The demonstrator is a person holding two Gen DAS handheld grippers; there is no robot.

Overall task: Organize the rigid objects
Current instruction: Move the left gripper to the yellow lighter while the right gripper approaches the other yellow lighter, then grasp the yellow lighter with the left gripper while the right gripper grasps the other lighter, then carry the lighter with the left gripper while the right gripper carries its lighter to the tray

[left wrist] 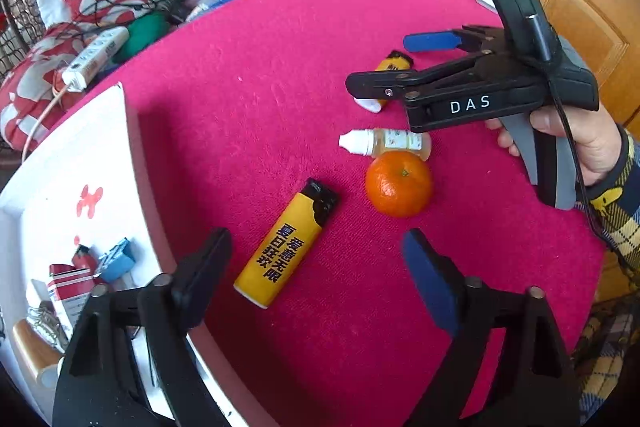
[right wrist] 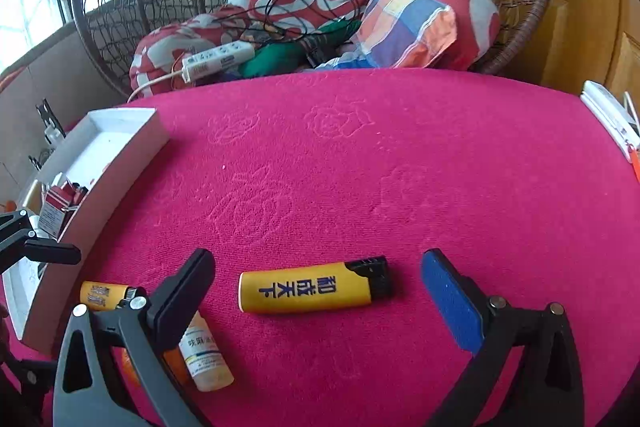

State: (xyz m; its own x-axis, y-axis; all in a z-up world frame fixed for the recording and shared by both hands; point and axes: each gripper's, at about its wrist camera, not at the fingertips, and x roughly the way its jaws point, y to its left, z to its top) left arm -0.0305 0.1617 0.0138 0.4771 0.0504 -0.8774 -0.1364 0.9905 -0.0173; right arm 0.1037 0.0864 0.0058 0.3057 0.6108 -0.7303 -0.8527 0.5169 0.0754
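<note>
A yellow lighter (left wrist: pixel 285 243) lies on the pink cloth between my open left gripper's (left wrist: pixel 320 247) fingers. A small dropper bottle (left wrist: pixel 384 142) and an orange (left wrist: pixel 399 184) lie just beyond it. My right gripper (left wrist: pixel 380 63) is open and empty over a second yellow lighter (left wrist: pixel 394 62). In the right wrist view that second lighter (right wrist: pixel 312 287) lies between the open right gripper's (right wrist: pixel 320 267) fingers. The dropper bottle (right wrist: pixel 204 355) and the first lighter (right wrist: pixel 106 295) lie at lower left, and the orange (right wrist: pixel 130 363) is mostly hidden behind a finger.
A white tray (left wrist: pixel 132 155) at the left holds a blue clip (left wrist: pixel 118 261), a red-white box (left wrist: pixel 70 287) and other small items; it also shows in the right wrist view (right wrist: pixel 120 167). Cushions, cables and a power strip (right wrist: pixel 218 61) lie beyond the far edge. White items (right wrist: pixel 608 115) sit at the right edge.
</note>
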